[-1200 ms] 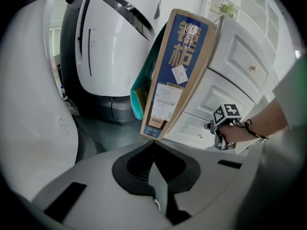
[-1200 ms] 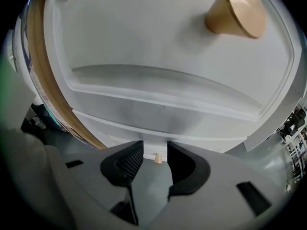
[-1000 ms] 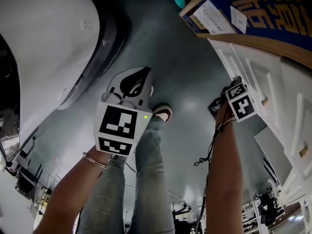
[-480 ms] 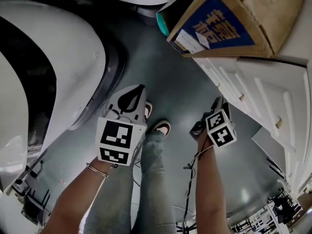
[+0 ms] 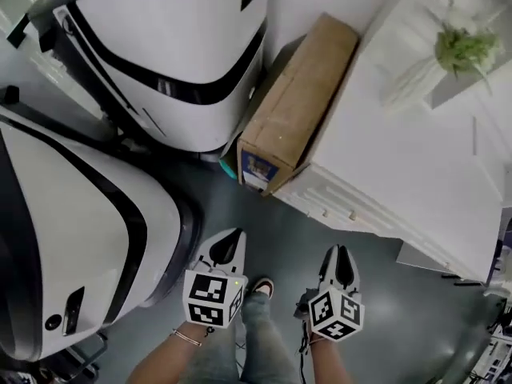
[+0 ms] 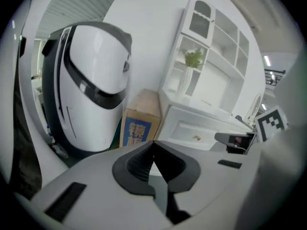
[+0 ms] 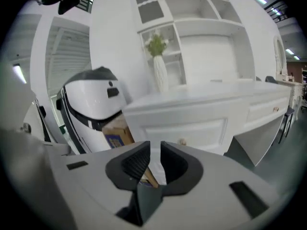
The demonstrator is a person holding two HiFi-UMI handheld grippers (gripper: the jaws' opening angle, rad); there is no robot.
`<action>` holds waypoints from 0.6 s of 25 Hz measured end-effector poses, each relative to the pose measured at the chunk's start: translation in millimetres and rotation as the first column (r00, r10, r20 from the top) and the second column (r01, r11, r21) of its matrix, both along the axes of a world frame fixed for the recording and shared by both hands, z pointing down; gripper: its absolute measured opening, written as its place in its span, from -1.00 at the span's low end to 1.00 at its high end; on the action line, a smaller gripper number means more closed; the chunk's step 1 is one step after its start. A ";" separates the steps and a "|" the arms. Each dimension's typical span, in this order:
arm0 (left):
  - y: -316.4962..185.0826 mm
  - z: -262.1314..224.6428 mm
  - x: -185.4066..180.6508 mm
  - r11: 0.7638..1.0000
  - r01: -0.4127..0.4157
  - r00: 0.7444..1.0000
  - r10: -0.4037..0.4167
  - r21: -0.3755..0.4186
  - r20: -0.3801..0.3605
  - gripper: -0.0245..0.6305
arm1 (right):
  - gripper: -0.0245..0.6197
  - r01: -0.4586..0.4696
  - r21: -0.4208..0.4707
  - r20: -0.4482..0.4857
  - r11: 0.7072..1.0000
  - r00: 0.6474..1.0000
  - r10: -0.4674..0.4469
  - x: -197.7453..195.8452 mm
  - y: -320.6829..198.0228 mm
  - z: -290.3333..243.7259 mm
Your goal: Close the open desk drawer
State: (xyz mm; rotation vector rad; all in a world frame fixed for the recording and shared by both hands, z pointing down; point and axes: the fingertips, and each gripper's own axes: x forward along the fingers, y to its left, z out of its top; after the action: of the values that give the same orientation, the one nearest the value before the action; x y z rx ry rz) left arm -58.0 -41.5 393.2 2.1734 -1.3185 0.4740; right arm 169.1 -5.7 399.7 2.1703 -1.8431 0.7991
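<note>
Drawer (image 5: 338, 208) faces lower left, its length running toward lower right

Matt brown cardboard box (image 5: 300, 94), smooth white painted desk (image 5: 392, 162), glossy white plastic machine (image 5: 176, 38)

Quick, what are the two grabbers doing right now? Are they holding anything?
Left gripper: shut, holding nothing.
Right gripper: jaws a little apart and closing, nothing between them.
</note>
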 end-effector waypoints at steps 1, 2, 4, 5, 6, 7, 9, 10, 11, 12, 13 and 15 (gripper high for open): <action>-0.1 -27.8 10.2 0.999 -0.022 1.000 0.022 0.032 -0.003 -0.89 | -0.71 -0.009 0.040 -0.004 0.999 1.000 0.010 5.0 5.0 -32.1; -1.5 -56.5 21.1 0.997 -0.043 0.999 0.044 0.067 -0.011 -0.89 | -0.76 -0.019 0.080 -0.005 0.997 1.000 0.020 11.1 9.3 -62.7; -7.2 -112.3 42.0 0.987 -0.078 0.996 0.084 0.137 -0.034 -0.89 | -0.80 -0.041 0.156 0.001 0.987 0.999 0.041 25.3 17.2 -117.9; -10.2 -137.8 50.5 0.982 -0.092 0.994 0.101 0.167 -0.048 -0.89 | -0.80 -0.054 0.191 0.005 0.980 0.999 0.054 33.3 21.4 -142.3; -12.6 -161.0 57.3 0.976 -0.101 0.991 0.115 0.191 -0.061 -0.89 | -0.80 -0.069 0.221 0.006 0.973 0.998 0.069 42.0 26.5 -164.6; -14.4 -181.9 62.4 0.971 -0.108 0.989 0.126 0.211 -0.074 -0.89 | -0.80 -0.084 0.247 0.004 0.965 0.996 0.086 51.6 32.1 -185.3; -19.3 -218.6 71.2 0.961 -0.118 0.986 0.144 0.251 -0.088 -0.89 | -0.82 -0.119 0.296 -0.004 0.948 0.992 0.126 74.7 42.2 -224.1; -23.2 -235.3 75.9 0.953 -0.127 0.983 0.157 0.274 -0.090 -0.89 | -0.87 -0.140 0.320 -0.007 0.937 0.989 0.150 87.7 46.3 -242.3; -27.6 -251.0 81.0 0.944 -0.139 0.981 0.173 0.299 -0.090 -0.89 | -0.90 -0.161 0.343 -0.009 0.925 0.984 0.175 100.6 50.4 -259.0; -31.8 -265.5 86.0 0.934 -0.151 0.978 0.190 0.322 -0.091 -0.89 | -0.90 -0.182 0.365 -0.010 0.913 0.980 0.200 113.0 55.2 -274.0; -35.7 -278.8 90.7 0.925 -0.161 0.974 0.205 0.344 -0.094 -0.89 | -0.90 -0.202 0.386 -0.010 0.900 0.975 0.223 124.4 60.6 -287.0; -42.4 -302.5 99.9 0.908 -0.173 0.967 0.230 0.381 -0.109 -0.89 | -0.90 -0.235 0.420 -0.018 0.877 0.964 0.266 145.2 73.3 -308.0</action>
State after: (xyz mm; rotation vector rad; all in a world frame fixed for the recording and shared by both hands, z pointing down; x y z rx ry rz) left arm 41.8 -84.0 90.8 2.6161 -1.1776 0.1354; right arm 314.3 67.6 91.8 2.7020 -1.8507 0.3753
